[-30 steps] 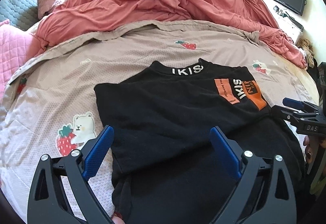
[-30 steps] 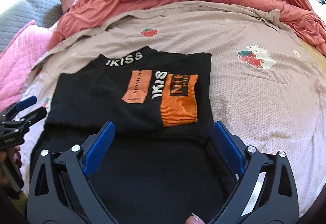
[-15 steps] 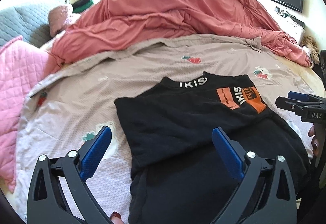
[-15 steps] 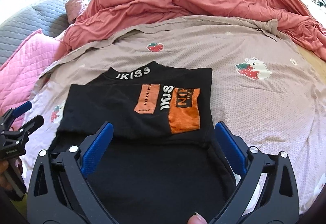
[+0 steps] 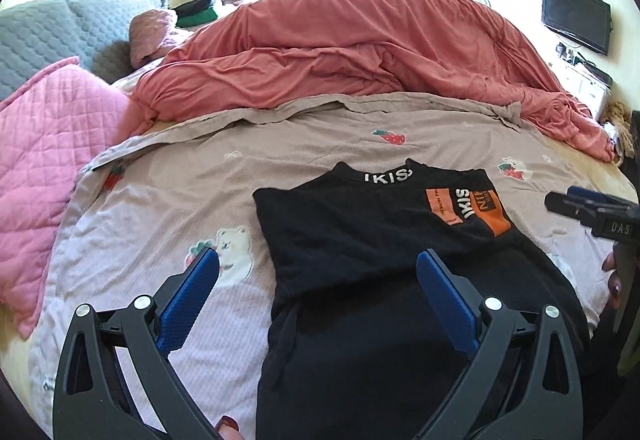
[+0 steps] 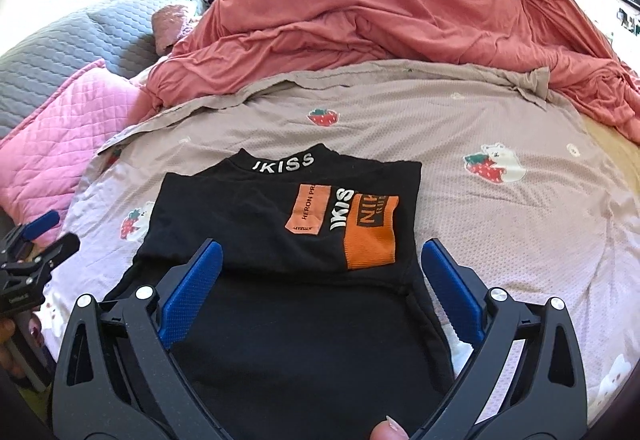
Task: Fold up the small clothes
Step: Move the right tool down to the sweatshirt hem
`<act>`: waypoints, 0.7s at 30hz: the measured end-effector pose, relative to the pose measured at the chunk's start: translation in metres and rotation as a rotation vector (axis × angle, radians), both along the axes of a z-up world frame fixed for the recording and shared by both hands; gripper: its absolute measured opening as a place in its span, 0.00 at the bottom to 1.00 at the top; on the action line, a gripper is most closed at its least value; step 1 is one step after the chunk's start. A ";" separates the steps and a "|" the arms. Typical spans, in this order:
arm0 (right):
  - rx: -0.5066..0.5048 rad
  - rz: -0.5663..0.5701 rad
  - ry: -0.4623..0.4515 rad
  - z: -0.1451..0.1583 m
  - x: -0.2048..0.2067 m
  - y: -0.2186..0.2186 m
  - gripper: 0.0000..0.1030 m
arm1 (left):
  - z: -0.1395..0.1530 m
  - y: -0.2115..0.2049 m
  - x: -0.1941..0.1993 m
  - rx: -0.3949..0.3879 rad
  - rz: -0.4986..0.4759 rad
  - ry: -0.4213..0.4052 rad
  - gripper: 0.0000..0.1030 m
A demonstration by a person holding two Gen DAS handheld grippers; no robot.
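A small black shirt (image 5: 372,240) (image 6: 280,240) with white collar lettering and orange patches lies flat on the beige bedsheet, its sleeves folded across the chest. My left gripper (image 5: 318,268) hovers open over the shirt's left edge, nothing between its blue pads. Above the shirt's lower half, my right gripper (image 6: 320,260) is open and empty too. Each gripper shows in the other's view: the right gripper (image 5: 588,207) at the right edge, the left gripper (image 6: 36,244) at the left edge.
A beige sheet (image 6: 500,240) with strawberry and bear prints covers the bed. A rumpled salmon duvet (image 5: 360,51) is heaped behind the shirt. A pink quilt (image 5: 48,143) lies at the left, grey cushions (image 6: 60,47) beyond it. A TV (image 5: 576,19) hangs on the right wall.
Both grippers have pulled back and up from the shirt, so more of the bed and room shows. The left gripper also shifted left. The shirt has not moved.
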State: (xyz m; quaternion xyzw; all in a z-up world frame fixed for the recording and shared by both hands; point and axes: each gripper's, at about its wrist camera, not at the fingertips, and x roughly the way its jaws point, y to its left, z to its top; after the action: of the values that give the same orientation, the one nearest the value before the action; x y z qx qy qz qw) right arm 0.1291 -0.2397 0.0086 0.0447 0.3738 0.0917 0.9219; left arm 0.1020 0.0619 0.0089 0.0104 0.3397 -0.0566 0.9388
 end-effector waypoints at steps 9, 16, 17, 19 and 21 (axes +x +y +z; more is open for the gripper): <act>-0.028 0.013 -0.031 0.012 -0.014 -0.005 0.91 | -0.007 0.012 -0.020 0.005 0.029 0.042 0.96; -0.083 0.028 -0.006 0.012 -0.032 -0.013 0.91 | -0.015 0.025 -0.035 0.003 0.040 0.096 0.96; -0.093 0.027 0.008 0.010 -0.037 -0.017 0.91 | -0.017 0.026 -0.036 0.002 0.041 0.106 0.96; -0.105 0.023 0.027 0.006 -0.041 -0.021 0.91 | -0.022 0.030 -0.039 -0.005 0.040 0.134 0.96; -0.122 0.022 0.052 0.001 -0.049 -0.028 0.91 | -0.026 0.031 -0.042 -0.014 0.037 0.160 0.96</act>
State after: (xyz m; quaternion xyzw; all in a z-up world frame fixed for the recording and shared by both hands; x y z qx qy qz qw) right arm 0.0806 -0.2675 0.0092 -0.0134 0.4028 0.0778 0.9119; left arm 0.0595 0.0931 -0.0174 -0.0071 0.4135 -0.0424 0.9095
